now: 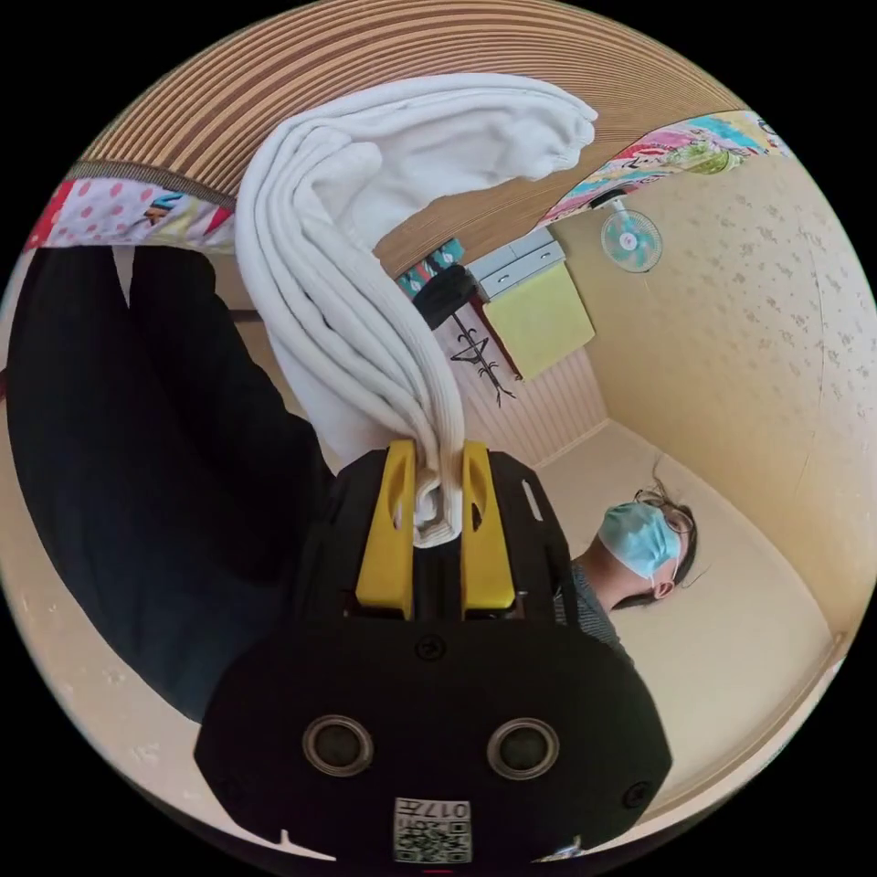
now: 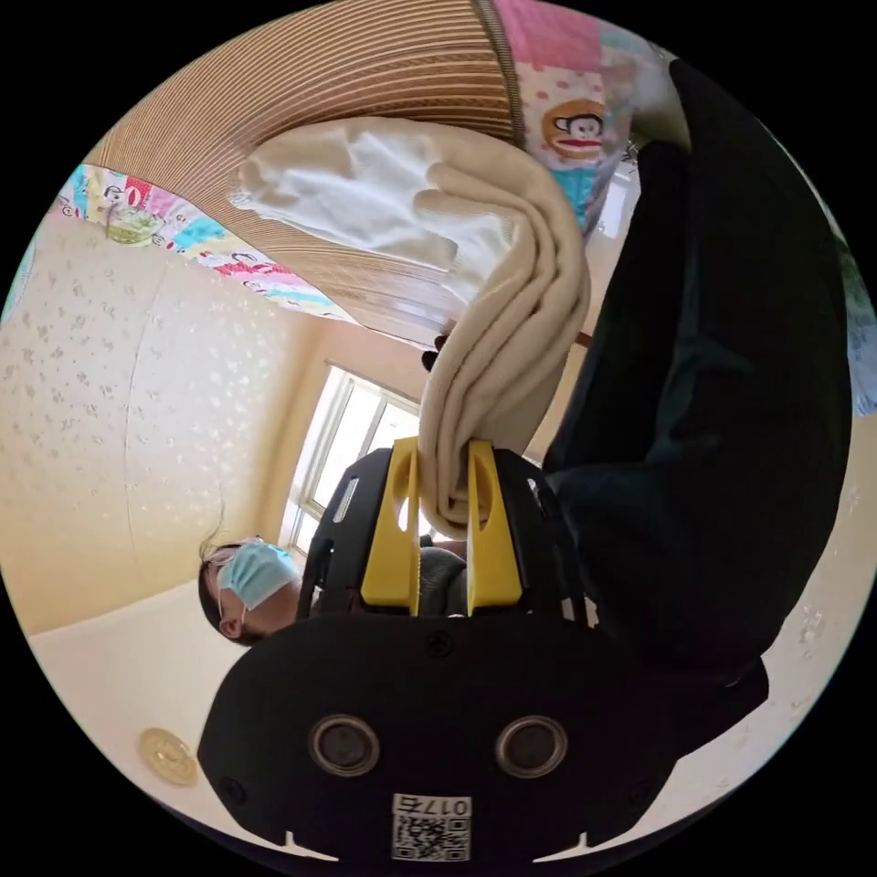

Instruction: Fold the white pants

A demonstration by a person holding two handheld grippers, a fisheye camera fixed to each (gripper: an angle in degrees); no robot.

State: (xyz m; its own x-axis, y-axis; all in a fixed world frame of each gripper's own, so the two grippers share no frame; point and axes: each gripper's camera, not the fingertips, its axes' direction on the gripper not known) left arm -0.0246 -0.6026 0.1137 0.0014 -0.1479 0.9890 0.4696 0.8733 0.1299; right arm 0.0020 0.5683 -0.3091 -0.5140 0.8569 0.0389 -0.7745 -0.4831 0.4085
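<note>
The white pants rise in thick gathered folds out of my left gripper, whose yellow jaws are shut on a bunched edge of the cloth. The far end drapes over toward a striped woven mat. In the right gripper view the same white pants curl up from my right gripper, its yellow jaws shut on another bunched edge. Both views are turned upside down, with the mat at the top.
A person's dark clothing hangs close beside the pants, and it is seen as dark clothing in the right gripper view too. A masked person shows behind. A patterned quilt, a window and a wall fan border the room.
</note>
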